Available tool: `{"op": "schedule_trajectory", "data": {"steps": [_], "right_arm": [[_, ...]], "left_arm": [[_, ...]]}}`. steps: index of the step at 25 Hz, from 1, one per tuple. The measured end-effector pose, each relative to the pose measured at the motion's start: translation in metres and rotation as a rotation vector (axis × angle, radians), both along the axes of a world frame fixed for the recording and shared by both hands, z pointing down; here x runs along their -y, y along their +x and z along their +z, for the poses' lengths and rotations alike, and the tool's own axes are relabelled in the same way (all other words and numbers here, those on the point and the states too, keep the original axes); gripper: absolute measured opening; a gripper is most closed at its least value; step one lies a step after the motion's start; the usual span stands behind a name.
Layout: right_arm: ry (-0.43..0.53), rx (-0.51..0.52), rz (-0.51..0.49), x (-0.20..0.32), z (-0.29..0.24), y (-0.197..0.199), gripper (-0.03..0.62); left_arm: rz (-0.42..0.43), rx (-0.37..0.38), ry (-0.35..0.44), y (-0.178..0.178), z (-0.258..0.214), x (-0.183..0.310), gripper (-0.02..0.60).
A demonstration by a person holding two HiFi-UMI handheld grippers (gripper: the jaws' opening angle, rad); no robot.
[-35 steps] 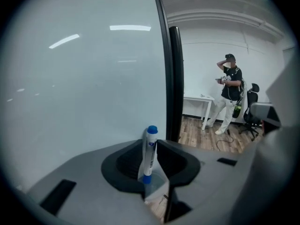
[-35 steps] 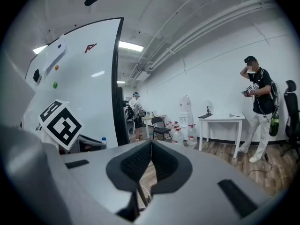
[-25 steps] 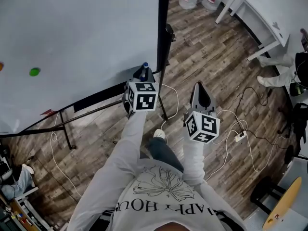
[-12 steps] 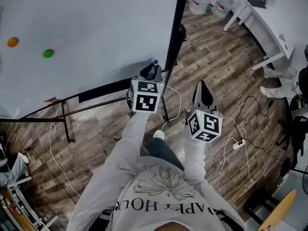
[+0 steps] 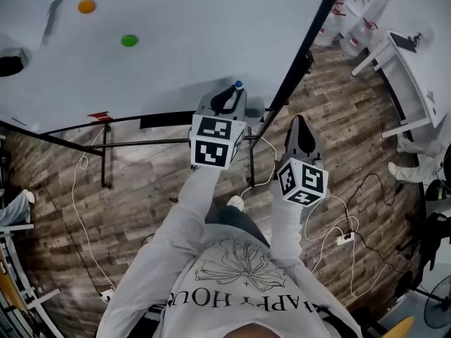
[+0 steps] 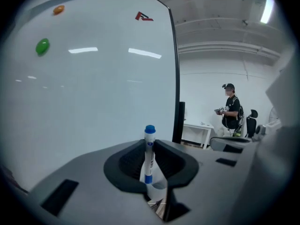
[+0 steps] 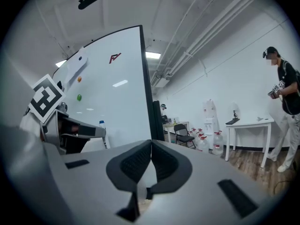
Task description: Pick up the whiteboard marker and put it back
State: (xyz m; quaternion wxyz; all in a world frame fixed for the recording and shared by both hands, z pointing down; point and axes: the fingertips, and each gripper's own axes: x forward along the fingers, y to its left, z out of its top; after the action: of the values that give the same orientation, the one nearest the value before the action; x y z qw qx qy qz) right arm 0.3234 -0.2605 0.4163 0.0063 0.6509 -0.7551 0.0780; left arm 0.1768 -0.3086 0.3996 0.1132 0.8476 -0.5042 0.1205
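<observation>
The whiteboard marker, white with a blue cap, stands upright between the jaws of my left gripper, which is shut on its barrel. In the head view its blue cap pokes out past the left gripper, close to the lower right part of the whiteboard. My right gripper hovers to the right of it, over the floor, beside the board's black edge. Its jaws are shut with nothing between them. From the right gripper view the marker shows at the left.
Green magnet and orange magnet stick on the board. The board's metal stand and cables lie on the wood floor. A white table and water bottles stand at the far right. A person stands off to the right.
Both grippers have risen and moved forward, nearer the whiteboard's lower right corner. The left one still carries the marker. The head view has swung up the board.
</observation>
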Motion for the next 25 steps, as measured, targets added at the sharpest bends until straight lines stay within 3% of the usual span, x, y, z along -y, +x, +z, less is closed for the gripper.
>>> {"op": "schedule_trajectory", "data": {"steps": [5, 15, 21, 25], "right_arm": [[0.023, 0.008, -0.052, 0.007, -0.012, -0.038, 0.003], [0.027, 0.009, -0.110, 0.011, -0.019, -0.098, 0.003], [0.000, -0.001, -0.113, 0.011, -0.009, -0.115, 0.003], [-0.035, -0.020, -0.103, 0.013, 0.003, -0.116, 0.003]], "left_arm": [[-0.051, 0.007, 0.032, -0.041, -0.017, -0.006, 0.061], [-0.113, 0.067, 0.005, -0.111, -0.007, -0.013, 0.061], [-0.107, 0.190, -0.026, -0.136, 0.018, -0.014, 0.061], [-0.102, 0.352, -0.052, -0.148, 0.048, -0.011, 0.061]]}}
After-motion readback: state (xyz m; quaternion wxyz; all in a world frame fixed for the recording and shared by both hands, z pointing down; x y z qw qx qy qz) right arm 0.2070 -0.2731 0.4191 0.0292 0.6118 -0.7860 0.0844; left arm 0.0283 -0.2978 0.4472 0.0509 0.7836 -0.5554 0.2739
